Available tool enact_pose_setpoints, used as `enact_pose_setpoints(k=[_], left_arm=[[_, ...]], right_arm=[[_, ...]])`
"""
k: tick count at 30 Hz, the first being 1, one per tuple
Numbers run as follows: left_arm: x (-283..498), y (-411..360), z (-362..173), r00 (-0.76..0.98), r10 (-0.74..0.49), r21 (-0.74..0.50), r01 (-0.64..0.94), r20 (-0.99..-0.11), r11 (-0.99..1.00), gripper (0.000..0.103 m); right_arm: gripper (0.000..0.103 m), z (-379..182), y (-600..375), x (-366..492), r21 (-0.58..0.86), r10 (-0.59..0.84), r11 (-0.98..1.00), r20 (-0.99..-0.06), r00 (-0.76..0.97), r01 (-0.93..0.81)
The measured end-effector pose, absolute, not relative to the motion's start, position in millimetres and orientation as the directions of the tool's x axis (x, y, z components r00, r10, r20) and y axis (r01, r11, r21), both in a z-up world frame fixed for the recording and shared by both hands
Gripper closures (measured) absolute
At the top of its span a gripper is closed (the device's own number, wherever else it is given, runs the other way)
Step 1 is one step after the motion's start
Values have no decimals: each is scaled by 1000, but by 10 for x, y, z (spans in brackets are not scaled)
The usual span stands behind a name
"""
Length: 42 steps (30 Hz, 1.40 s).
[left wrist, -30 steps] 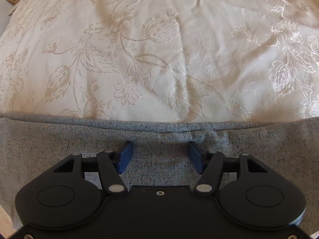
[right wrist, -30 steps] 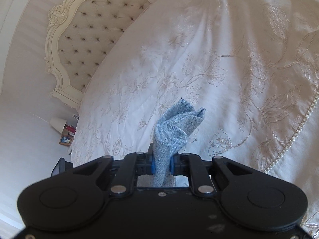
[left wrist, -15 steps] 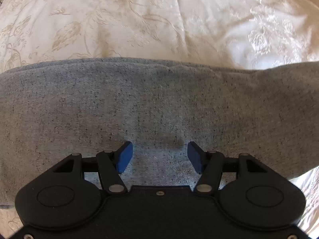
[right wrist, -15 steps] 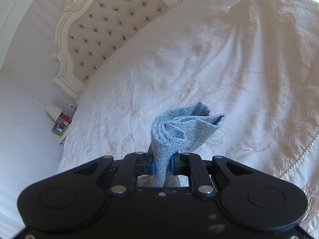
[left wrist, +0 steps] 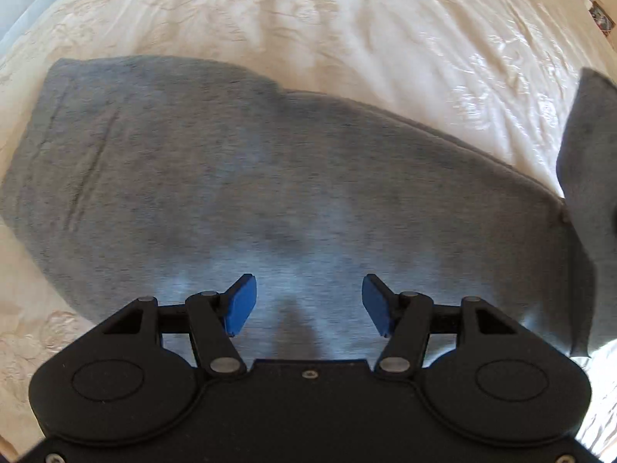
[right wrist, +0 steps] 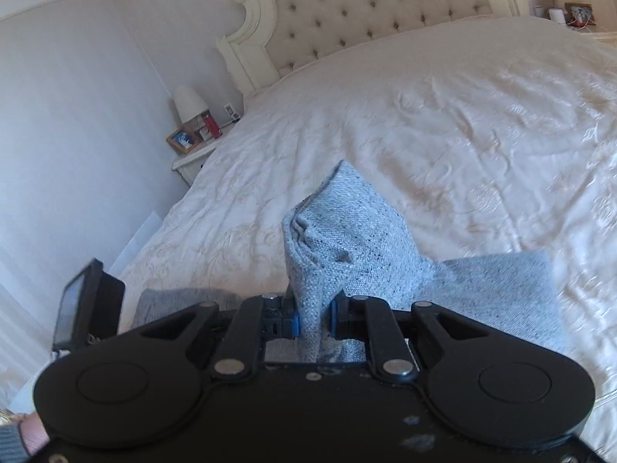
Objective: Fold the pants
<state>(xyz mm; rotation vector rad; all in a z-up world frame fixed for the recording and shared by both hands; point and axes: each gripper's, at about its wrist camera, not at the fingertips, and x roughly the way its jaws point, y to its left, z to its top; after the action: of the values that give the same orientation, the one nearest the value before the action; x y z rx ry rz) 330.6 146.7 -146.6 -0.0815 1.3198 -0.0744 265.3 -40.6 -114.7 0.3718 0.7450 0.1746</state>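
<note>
Grey pants (left wrist: 239,177) lie folded lengthwise on the cream bedspread, filling the middle of the left wrist view. My left gripper (left wrist: 306,305) is open and empty, its blue pads hovering just above the near part of the fabric. At the right edge a lifted end of the pants (left wrist: 586,146) stands up. My right gripper (right wrist: 313,318) is shut on that bunched end of the pants (right wrist: 339,247) and holds it above the bed. More of the pants (right wrist: 501,293) trails to the right below it.
The bed's cream embroidered bedspread (right wrist: 443,123) stretches to a tufted headboard (right wrist: 370,11). A nightstand (right wrist: 193,154) with a lamp and photo frame stands at the left. The left gripper's screen (right wrist: 83,305) shows at left of the right wrist view.
My left gripper has pulled back and up from the pants, so more of them shows. My right gripper has swung with the held end, and the headboard now sits ahead.
</note>
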Motion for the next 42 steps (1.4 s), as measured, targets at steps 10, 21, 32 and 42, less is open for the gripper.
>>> enact_pose_setpoints(k=[10,21,32,42], left_arm=[[3277,2110,-1283,290,-119,-125,-4,-950,992,39],[3452,948,-1425,252,-274,-206,264,-928,942,39],[3403,798,-1905,209,-141,-96,212,-968,973,33],[3242,759,-1898,235,-111,-78,145,-966,986,29]], right_arm=[[71,-1293,25,2482,375,371,916,-661,653,-141],[69,-1092,-1310,2541,252,65,949,-746,663,190],[69,-1078,-2042,3698,166,78,972,-896,437,166],[71,-1591,-2083,4178,-20,-16,1000,-983,184,-16]])
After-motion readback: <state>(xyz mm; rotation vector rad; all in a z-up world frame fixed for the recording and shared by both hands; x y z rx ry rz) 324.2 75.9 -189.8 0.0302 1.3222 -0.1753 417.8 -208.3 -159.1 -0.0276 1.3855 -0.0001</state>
